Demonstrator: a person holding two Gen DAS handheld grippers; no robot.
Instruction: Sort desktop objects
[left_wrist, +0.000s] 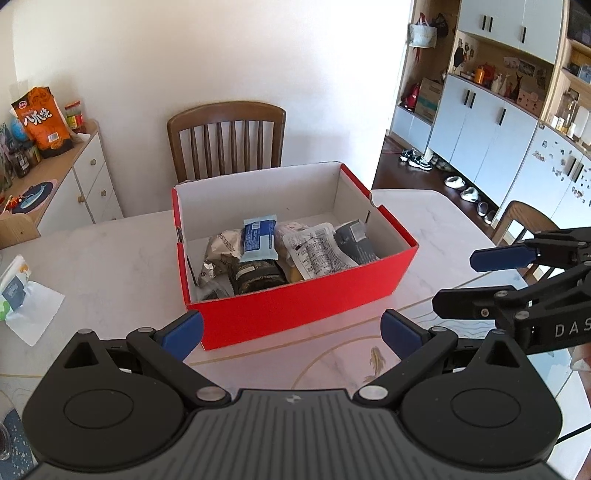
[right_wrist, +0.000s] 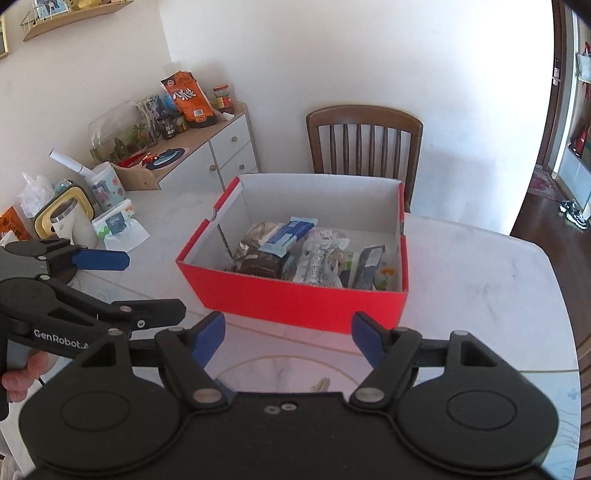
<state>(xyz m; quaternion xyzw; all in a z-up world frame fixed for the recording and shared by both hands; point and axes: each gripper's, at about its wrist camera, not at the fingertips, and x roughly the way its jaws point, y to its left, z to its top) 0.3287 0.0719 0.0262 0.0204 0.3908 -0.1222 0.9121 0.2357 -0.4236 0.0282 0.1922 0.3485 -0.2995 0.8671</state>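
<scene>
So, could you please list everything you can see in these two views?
box: one, red outside, white inside, mid-table
packets: several, blue, white, grey, dark, inside box
table: one, white marble
tissue pack: one, white, table's left edge
chair: one, brown wood, behind box
sideboard: one, white, by wall
snack bag: one, orange, on sideboard
kettle: one, yellow and white, left on table
cabinets: pale blue, right wall
left hand-held gripper: black, blue pads, open, empty
right hand-held gripper: same, open, empty
</scene>
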